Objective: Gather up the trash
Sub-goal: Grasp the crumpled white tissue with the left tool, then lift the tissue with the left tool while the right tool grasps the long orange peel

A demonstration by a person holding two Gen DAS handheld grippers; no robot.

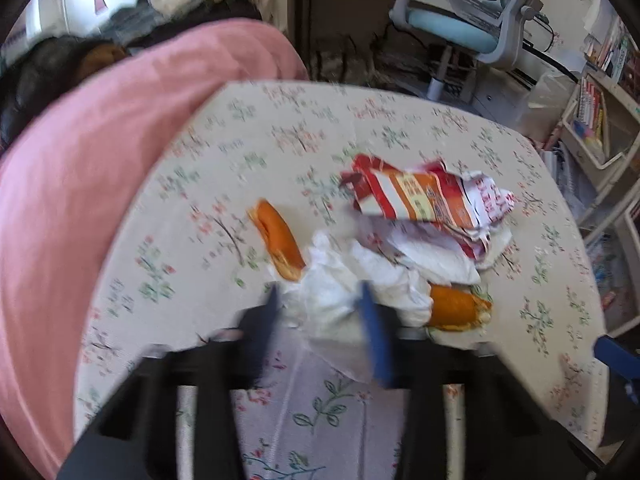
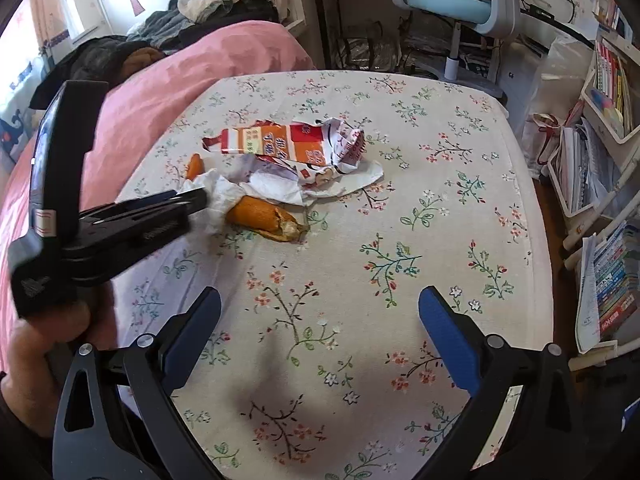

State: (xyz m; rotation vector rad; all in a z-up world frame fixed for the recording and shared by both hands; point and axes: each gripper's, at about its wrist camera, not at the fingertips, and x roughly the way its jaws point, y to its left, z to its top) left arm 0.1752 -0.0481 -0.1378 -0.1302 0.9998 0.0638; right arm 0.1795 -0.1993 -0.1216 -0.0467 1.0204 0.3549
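Observation:
A pile of trash lies on the floral tablecloth (image 2: pixel 360 240): a crumpled white tissue (image 1: pixel 332 292), two orange peel pieces (image 1: pixel 278 240) (image 1: pixel 460 308), and a torn red-and-orange wrapper (image 1: pixel 424 200). My left gripper (image 1: pixel 320 300) has its blue fingers on either side of the tissue, closed around it. In the right wrist view the left gripper (image 2: pixel 196 200) touches the tissue (image 2: pixel 224 196) beside a peel (image 2: pixel 264 220) and the wrapper (image 2: pixel 288 144). My right gripper (image 2: pixel 320 312) is open and empty, above bare cloth nearer the table's front.
A pink bedcover (image 2: pixel 160 92) borders the table on the left. A blue-seated office chair (image 2: pixel 452 4) stands beyond the far edge. Shelves with books (image 2: pixel 608 264) stand at the right.

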